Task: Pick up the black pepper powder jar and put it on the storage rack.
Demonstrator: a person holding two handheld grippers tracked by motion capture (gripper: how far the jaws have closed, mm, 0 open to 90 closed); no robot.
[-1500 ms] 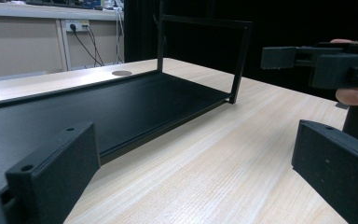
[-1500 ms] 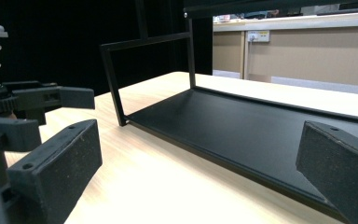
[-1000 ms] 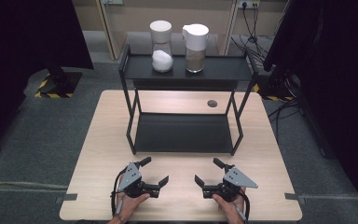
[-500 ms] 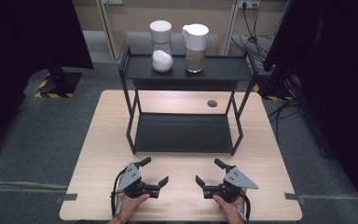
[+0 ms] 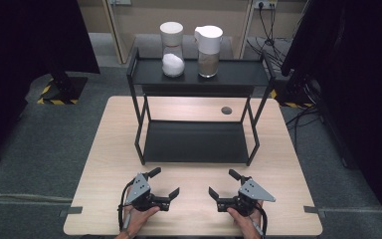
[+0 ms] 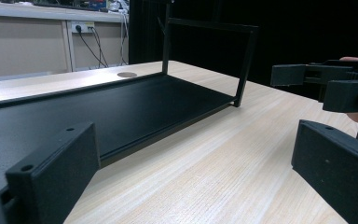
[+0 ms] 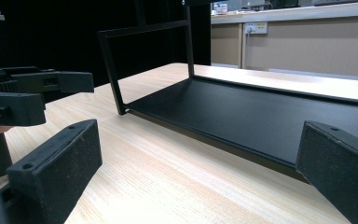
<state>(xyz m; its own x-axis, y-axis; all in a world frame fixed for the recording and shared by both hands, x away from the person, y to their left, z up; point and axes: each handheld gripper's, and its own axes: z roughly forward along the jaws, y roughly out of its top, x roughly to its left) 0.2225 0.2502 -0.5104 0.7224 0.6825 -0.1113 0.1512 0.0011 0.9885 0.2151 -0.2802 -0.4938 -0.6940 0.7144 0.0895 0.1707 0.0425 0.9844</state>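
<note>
Grippers are both parked at the near edge of the table (image 5: pixel 104 149), jaws spread wide and holding nothing. The left gripper (image 5: pixel 166 183) and the right gripper (image 5: pixel 224 183) angle in toward each other, resting low on the wood, which looks like a neutral ready pose with clear sight of the work ahead. Nearest to them is the black shelf rack (image 5: pixel 194 142), standing mid-table with its lower tray bare, probably so something can be set there. Up on its top shelf sit two white-capped jars side by side, well apart from the grippers: the jar with white grains (image 5: pixel 172 50) on the left and the jar with brown grains (image 5: pixel 209 50) on the right. From the left gripper view the lower tray (image 6: pixel 98 112) runs just ahead of the open jaws, so reaching in looks easy. My guess is the jars are what gets handled.
</note>
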